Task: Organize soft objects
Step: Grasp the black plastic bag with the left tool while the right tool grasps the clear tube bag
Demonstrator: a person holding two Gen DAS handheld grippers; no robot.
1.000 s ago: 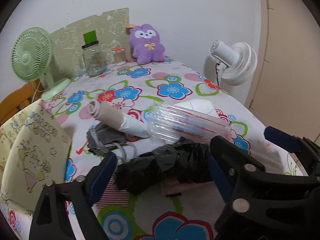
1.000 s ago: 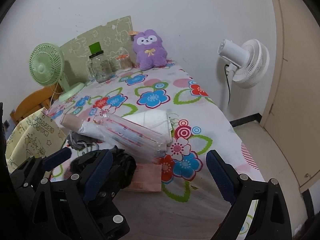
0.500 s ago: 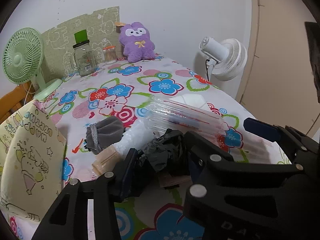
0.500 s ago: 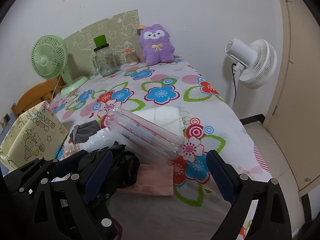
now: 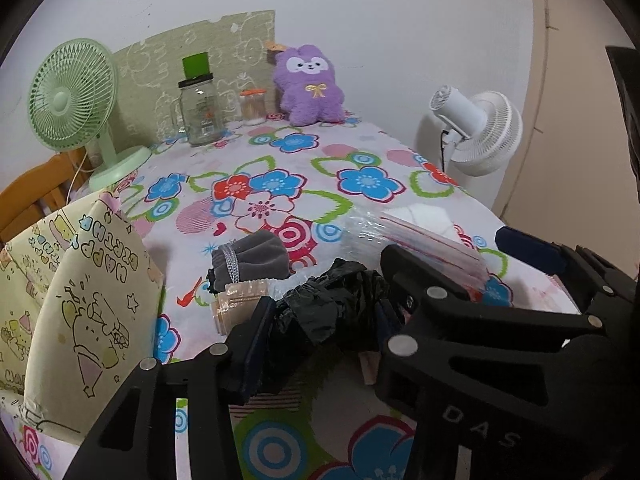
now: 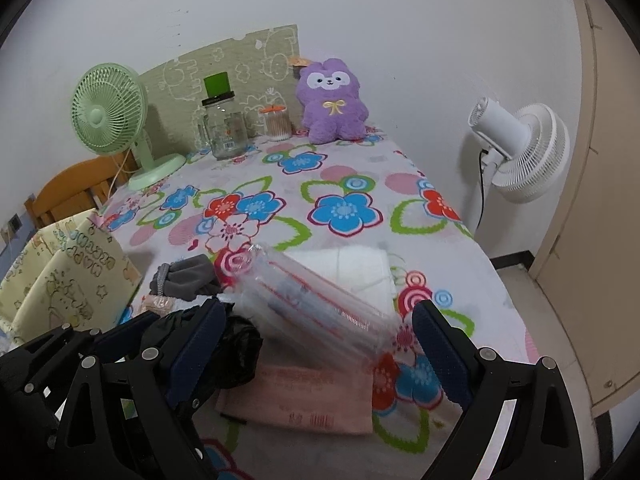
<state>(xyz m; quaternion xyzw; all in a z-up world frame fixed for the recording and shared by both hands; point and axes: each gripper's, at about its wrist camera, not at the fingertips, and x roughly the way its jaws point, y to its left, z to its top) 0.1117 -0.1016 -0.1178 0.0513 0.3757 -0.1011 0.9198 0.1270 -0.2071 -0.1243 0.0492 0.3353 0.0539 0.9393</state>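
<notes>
On a flower-print table, the left gripper (image 5: 324,332) clamps a crumpled black plastic bag (image 5: 332,304), its pads pressed into the bag's folds. The bag looks light, limp and slick, likely to slump or slide out unless pinched across the bunched middle where the folds are thickest. The right gripper (image 6: 316,344) stands wide and empty just to the right of the bag, its jaws framing a clear plastic packet (image 6: 316,300) that lies against the bag's right side. That packet appears thin, glossy and floppy, so a grip across its stiffer sealed edge seems safest. Under the bag lies a flat pink packet (image 6: 304,400). Just beyond the bag sit a tan-tipped roll (image 5: 236,304) and a grey sock (image 5: 252,258), soft and easy to squeeze anywhere. Left of the bag stands a yellow gift bag (image 5: 80,304), mouth open. Far beyond the bag, a purple plush toy (image 5: 310,86) leans by the wall.
</notes>
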